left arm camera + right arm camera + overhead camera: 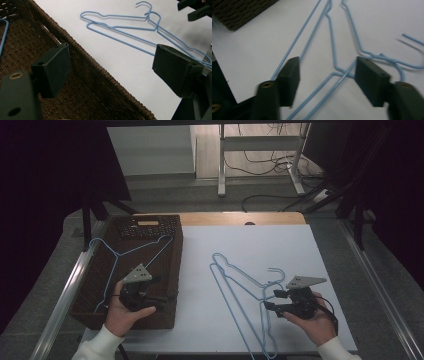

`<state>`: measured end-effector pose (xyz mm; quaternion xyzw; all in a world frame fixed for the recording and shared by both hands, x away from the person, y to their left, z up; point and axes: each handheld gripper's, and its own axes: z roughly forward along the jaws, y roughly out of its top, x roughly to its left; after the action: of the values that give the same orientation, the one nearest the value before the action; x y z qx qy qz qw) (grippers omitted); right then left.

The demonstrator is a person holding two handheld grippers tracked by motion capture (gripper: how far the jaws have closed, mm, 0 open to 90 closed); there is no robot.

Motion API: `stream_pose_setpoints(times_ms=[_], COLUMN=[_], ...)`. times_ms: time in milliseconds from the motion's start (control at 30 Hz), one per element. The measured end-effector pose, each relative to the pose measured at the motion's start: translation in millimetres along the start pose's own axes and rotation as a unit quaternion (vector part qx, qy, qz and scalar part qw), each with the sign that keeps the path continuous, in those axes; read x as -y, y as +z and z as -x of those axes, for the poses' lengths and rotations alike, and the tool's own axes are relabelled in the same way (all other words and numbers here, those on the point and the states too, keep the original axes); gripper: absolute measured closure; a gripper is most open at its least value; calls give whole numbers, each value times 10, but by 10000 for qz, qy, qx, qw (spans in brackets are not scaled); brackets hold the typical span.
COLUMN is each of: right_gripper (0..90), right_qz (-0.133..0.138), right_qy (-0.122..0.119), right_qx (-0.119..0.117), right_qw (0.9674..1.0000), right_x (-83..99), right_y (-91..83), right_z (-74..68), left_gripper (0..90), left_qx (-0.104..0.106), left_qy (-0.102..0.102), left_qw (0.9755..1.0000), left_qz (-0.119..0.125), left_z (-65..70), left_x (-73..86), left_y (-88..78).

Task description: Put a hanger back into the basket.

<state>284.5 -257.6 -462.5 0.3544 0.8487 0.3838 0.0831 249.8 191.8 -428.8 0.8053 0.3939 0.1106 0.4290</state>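
Observation:
Two light-blue wire hangers (240,285) lie overlapping on the white table sheet (250,245). My right gripper (272,300) is near their necks, its jaws apart. In the right gripper view, hanger wires (332,45) cross the gap of that gripper (328,75) and neither pad presses on them. A third blue hanger (115,255) lies in the dark woven basket (165,317) at the left. My left gripper (166,296) hangs over the basket's right side, open and holding nothing. The left gripper view has its own jaws (110,67) astride the basket rim (82,52), with the two hangers (120,30) beyond.
Metal rails (65,300) run along both sides of the table. A wooden table edge (240,218) shows behind the white sheet. Beyond it stand a white frame's legs (221,165) and loose cables (265,162) on the floor. The other hand's gripper (197,10) shows at the top right of the left gripper view.

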Motion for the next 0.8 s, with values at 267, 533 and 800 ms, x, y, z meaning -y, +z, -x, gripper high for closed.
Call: stream_pose_setpoints(times_ms=[267, 533, 800], right_gripper=[870, 890, 891], right_qz=[-691, -1495, -1753], right_qy=[-271, -535, -540], right_qx=[-138, -43, 165], right_qw=[9971, 9873, 9829], right_x=[42, 212, 298], right_y=[169, 327, 297], right_z=[-221, -327, -352], left_gripper=[156, 156, 156], left_qx=[24, 23, 36], left_qy=[17, 17, 40], left_qw=[10000, 10000, 10000], left_qz=[-37, -53, -47], left_z=[12, 16, 20], left_x=[4, 4, -7], left_y=[13, 18, 20])
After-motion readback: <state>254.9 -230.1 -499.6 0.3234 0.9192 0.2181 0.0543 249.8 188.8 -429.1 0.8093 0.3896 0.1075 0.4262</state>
